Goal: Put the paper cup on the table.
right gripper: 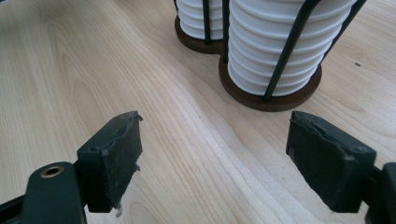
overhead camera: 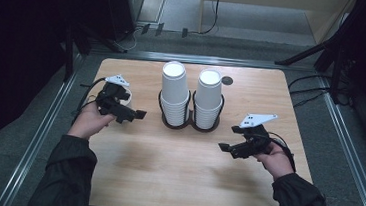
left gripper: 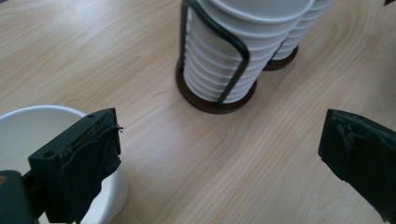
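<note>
Cups in two stacks [overhead camera: 190,96] fill the black holder [overhead camera: 189,123] mid-tabletop [overhead camera: 175,167]; my left gripper [overhead camera: 139,114] and right gripper [overhead camera: 223,146] flank it, jaws wide apart, holding nothing.

No readable text, labels or numbers anywhere.

Light wood table [overhead camera: 180,173] with two stacks of white paper cups [overhead camera: 174,89] [overhead camera: 208,95] sitting upside down, side by side in a black wire holder [overhead camera: 189,123] near the middle. There's also a lone white cup [left gripper: 28,126] upright off to the left. Grey floor [overhead camera: 27,134] all around.
</note>
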`<act>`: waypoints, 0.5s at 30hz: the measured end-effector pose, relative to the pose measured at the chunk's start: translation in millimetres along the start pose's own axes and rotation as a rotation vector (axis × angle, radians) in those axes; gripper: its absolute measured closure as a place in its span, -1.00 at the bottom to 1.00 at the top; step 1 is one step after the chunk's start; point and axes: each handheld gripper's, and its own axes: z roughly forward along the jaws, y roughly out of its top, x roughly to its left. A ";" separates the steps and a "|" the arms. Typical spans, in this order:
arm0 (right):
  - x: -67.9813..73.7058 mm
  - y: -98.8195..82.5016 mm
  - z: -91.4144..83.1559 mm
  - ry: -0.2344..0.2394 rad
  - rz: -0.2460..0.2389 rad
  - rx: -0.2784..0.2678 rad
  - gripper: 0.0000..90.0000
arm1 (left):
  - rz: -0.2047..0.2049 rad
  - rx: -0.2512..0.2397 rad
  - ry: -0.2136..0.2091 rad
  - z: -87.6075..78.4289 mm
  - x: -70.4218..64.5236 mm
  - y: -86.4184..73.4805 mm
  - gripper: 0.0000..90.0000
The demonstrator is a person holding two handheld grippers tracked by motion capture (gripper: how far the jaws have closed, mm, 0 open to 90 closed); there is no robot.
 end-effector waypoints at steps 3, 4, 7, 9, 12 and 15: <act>0.3 1.3 1.1 0.004 -0.005 0.000 -0.59 | 0.001 -0.020 0.027 3.3 -8.0 -1.6 -1.00; 0.3 1.6 1.5 0.005 -0.007 0.000 -0.59 | -0.004 -0.030 0.043 5.1 -11.6 -2.9 -1.00; -0.1 3.0 3.0 0.007 -0.011 0.002 -0.59 | -0.009 -0.041 0.036 9.2 -19.0 -4.4 -1.00; 0.0 4.3 2.9 0.011 -0.016 -0.003 -0.59 | 0.002 -0.029 0.033 11.3 -24.2 -5.5 -1.00; 0.3 5.3 3.4 0.011 -0.014 -0.003 -0.59 | 0.019 -0.021 0.026 14.0 -30.9 -7.5 -1.00; 0.9 6.3 4.0 0.014 -0.015 -0.005 -0.59 | 0.029 -0.014 0.005 17.3 -36.5 -10.0 -1.00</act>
